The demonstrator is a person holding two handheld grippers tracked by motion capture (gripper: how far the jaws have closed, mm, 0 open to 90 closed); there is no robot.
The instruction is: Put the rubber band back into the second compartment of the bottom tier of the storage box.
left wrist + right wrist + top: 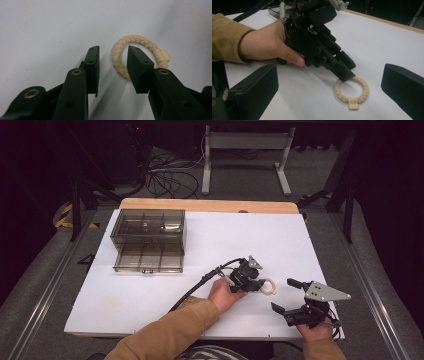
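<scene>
Cream braided-cord ring (351, 91) with a small stitched tab, lying flat on the white tabletop (150, 295), near the front edge and well apart from the smoky clear plastic drawer box (149, 240) at the far left. Left gripper (113, 65) tipped down over it, jaws partly spread and straddling the near arc of the braid, one jaw outside the loop, one inside; not yet pinching, cord apart from both pads. Right gripper (292, 296) resting just beside, jaws wide, holding nothing. Likely very light, soft and limp, apt to sag or fold once lifted; not fragile, woven surface grippy. Best taken across the plain braid, away from the bulky tab.
</scene>
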